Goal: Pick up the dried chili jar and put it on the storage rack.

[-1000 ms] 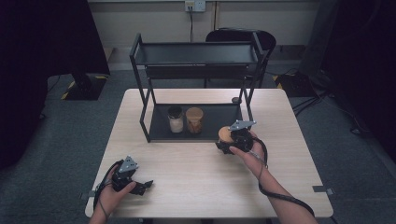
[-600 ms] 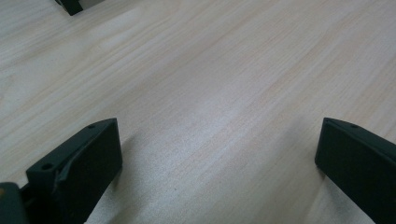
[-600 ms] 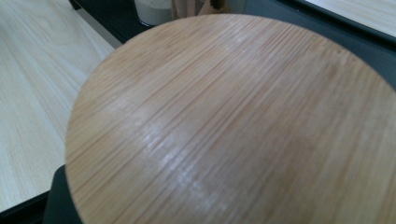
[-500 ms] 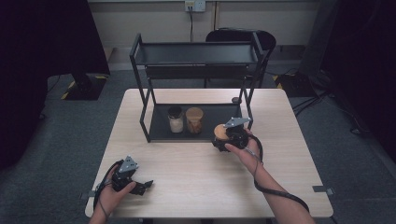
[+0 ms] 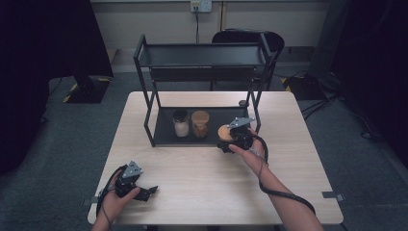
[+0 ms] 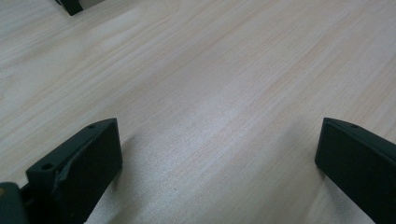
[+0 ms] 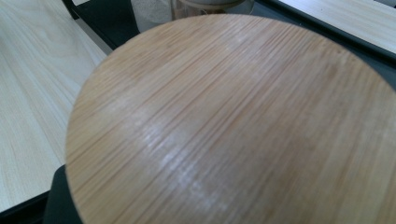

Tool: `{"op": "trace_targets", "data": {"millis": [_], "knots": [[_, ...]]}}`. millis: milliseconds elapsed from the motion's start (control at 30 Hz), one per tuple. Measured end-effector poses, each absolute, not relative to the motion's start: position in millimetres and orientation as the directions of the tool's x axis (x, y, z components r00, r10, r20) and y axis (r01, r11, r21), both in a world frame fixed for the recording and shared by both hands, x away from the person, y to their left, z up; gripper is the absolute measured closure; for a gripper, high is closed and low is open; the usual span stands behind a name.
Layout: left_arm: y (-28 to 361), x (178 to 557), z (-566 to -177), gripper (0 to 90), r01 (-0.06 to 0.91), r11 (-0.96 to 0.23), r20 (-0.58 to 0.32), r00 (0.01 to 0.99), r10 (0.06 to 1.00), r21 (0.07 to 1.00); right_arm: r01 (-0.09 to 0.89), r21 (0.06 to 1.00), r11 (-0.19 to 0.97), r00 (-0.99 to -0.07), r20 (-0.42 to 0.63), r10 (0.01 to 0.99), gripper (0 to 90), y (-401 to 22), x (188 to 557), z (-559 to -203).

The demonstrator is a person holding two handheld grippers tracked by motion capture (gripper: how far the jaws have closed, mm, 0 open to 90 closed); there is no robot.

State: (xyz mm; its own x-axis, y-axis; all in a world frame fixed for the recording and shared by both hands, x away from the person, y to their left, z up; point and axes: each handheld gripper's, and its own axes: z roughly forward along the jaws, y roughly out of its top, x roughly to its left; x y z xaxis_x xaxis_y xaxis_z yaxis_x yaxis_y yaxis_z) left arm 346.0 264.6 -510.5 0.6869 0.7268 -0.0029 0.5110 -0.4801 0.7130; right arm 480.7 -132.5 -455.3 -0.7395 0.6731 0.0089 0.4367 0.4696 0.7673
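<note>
Jar nearing the shelf

Clamped in right gripper, bamboo-lidded jar now edged left, probably touching rack tray's near right rim; left gripper idle, gaping.

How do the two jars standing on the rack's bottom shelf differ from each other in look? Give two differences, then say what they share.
The left jar has a dark lid, while the right jar has a light wooden lid. The left jar holds something whitish; the right jar holds something orange-brown. Both stand upright, side by side, on the bottom shelf of the black rack, and look about the same size.
</note>
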Motion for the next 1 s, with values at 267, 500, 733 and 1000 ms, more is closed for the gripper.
{"op": "trace_targets", "data": {"millis": [267,500,733,1000], "knots": [[264.7,346.0,-510.5,0.2,0.510,-0.481,-0.002,0.687,0.726,0.713,0.435,0.764,0.477,-0.744,0.008,0.668,25.5,-126.7,484.8,-455.7],[264.7,346.0,-510.5,0.2,0.510,-0.481,-0.002,0.688,0.726,0.713,0.434,0.763,0.479,-0.745,0.004,0.668,25.5,-124.4,487.4,-453.8],[264.6,346.0,-510.5,0.2,0.511,-0.480,-0.003,0.687,0.727,0.713,0.435,0.762,0.479,-0.742,0.003,0.670,25.5,-124.5,491.7,-451.1],[264.7,346.1,-510.4,0.2,0.510,-0.482,-0.001,0.688,0.726,0.713,0.438,0.762,0.476,-0.739,0.004,0.674,25.5,-123.1,495.1,-448.8]]}}
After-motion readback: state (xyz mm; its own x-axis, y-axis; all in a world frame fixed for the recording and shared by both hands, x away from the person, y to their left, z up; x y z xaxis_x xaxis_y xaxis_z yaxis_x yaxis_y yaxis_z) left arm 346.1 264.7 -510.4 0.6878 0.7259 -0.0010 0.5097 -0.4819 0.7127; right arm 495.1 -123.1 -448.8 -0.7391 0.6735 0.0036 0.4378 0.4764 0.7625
